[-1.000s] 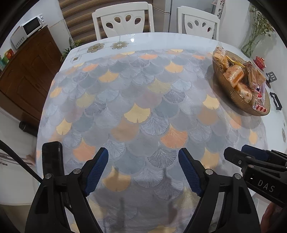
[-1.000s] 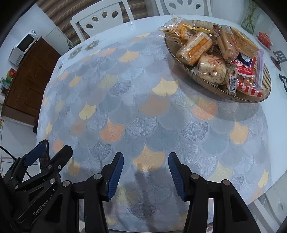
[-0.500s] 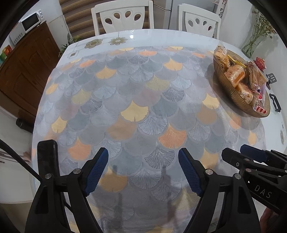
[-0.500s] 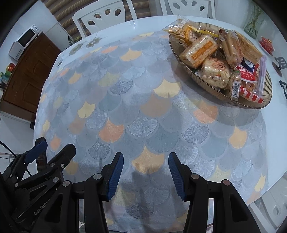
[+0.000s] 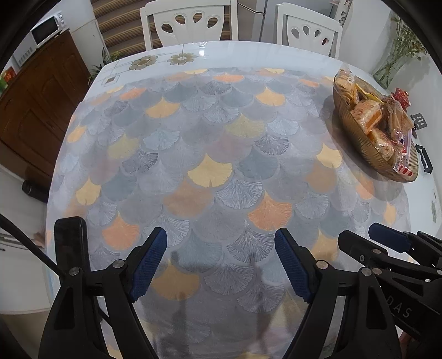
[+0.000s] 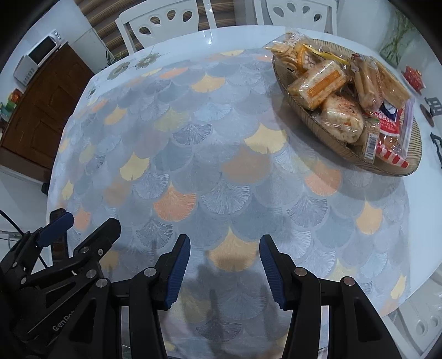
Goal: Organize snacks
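Left gripper [image 5: 221, 248], right gripper [image 6: 225, 254]: side by side over the table's near edge, jaws spread, nothing held. Fan-patterned tablecloth [image 5: 210, 154]: covers most of the white table [image 5: 226, 48]. Woven tray [image 6: 304, 113]: far right, heaped with wrapped snacks [image 6: 317, 87]. Two white chairs [image 5: 190, 23]: beyond the far edge.

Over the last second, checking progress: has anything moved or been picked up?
Nothing was picked up. Both cameras drifted slightly, so the snack basket shifted a little in view. The left gripper and right gripper stayed open and empty above the tablecloth; the snacks stayed in the basket.
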Available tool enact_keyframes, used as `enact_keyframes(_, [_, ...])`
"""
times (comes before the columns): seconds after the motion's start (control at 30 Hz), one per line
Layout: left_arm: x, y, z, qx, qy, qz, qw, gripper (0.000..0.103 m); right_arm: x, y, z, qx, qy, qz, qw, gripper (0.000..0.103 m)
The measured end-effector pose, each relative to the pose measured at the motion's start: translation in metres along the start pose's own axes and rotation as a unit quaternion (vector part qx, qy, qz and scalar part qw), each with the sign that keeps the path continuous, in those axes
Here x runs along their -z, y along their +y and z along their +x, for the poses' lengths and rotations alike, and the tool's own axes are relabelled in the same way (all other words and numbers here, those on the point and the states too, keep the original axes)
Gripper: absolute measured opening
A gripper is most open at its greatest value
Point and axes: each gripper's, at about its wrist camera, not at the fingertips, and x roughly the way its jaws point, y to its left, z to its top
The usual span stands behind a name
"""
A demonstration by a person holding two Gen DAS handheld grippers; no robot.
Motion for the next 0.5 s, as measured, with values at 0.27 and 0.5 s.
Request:
enact_keyframes(0.27, [-0.002, 0.009, 0.005, 0.005, 0.007, -0.007, 0.9999, 0.079, -0.002, 0.009, 0.001, 0.001, -0.005, 0.002, 1.000, 0.050])
enact_keyframes(0.5, [-0.003, 0.022, 0.010, 0.025, 0.020, -0.033, 0.9989, 0.079, -0.003, 0.012, 0.007, -0.007, 0.008, 0.008, 1.000, 0.050])
